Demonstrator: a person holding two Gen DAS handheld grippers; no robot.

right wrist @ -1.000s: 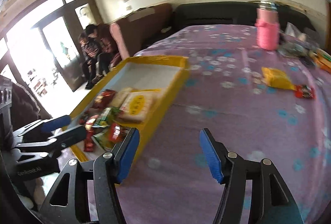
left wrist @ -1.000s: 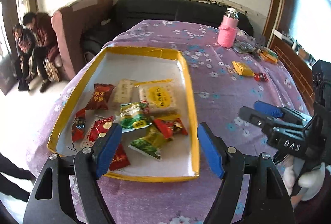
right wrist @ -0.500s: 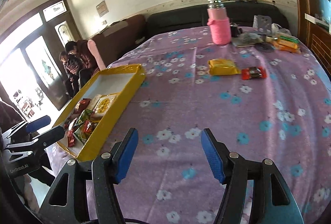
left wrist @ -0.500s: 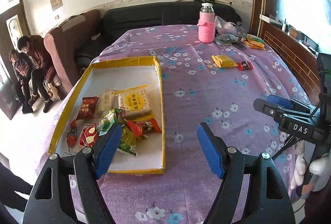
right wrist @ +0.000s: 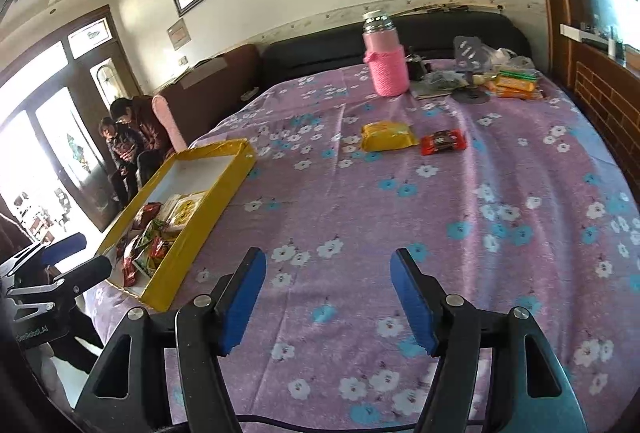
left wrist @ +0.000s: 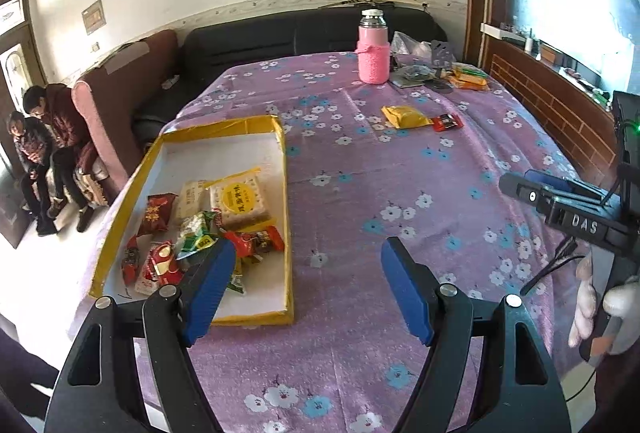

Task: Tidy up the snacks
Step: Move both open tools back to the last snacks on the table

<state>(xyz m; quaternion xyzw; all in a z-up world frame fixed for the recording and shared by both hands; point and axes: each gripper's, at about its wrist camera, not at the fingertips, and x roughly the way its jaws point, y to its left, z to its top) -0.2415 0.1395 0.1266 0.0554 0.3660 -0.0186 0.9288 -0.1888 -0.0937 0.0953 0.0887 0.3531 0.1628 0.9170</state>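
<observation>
A yellow-rimmed tray [left wrist: 285, 169] [right wrist: 218, 193] lies on the left of the purple flowered table and holds several snack packets, among them a cracker pack [left wrist: 240, 198]. A yellow snack bag [left wrist: 404, 116] [right wrist: 387, 136] and a small red packet [left wrist: 448, 122] [right wrist: 443, 141] lie loose farther back on the cloth. My left gripper [left wrist: 308, 279] is open and empty, above the tray's near right corner. My right gripper [right wrist: 328, 289] is open and empty, above bare cloth to the right of the tray; it also shows in the left wrist view [left wrist: 532, 189].
A pink-sleeved flask [left wrist: 373, 51] [right wrist: 386, 57] stands at the back of the table. Beside it are bags, orange packets [right wrist: 516, 83] and small clutter. A black sofa and a brown armchair stand behind the table. Two people [left wrist: 44, 149] sit at the left.
Both grippers have pulled back and risen from the tray, so more of the table and the loose packets now show. Both stay open and empty.
</observation>
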